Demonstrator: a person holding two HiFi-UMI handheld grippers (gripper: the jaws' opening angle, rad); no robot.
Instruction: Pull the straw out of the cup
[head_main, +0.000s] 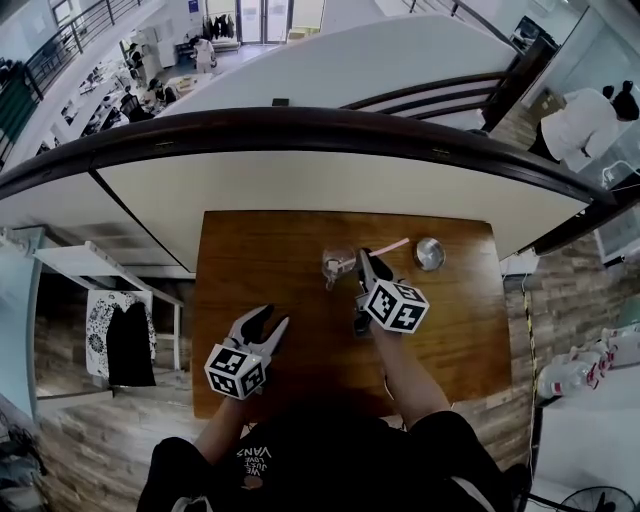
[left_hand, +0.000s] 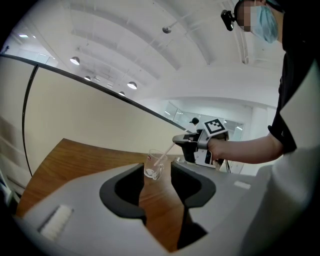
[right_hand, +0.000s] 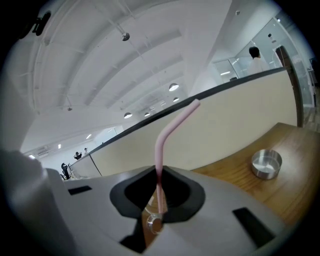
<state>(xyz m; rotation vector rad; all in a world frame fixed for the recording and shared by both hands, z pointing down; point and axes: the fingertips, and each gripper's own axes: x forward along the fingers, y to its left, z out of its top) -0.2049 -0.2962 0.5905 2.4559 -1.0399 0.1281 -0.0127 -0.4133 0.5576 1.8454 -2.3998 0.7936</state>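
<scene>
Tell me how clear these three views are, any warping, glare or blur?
Head view: heavy fisheye bows the railing, cup tiny. Left gripper view: dark rounded corners, cup sharp. Right gripper view: straw crisp, bright ceiling lights, no glare.

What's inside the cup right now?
The straw dips into the clear cup, slanting up to the right claw, which is shut on it. Whether its tip reaches the bottom is unclear.

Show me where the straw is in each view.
Head view: straw at centre, slanting up-right from the right gripper.
Left gripper view: centre, running from the cup to the right gripper.
Right gripper view: centre, clamped between the jaws, bending right.
Shared landmark: table.
</scene>
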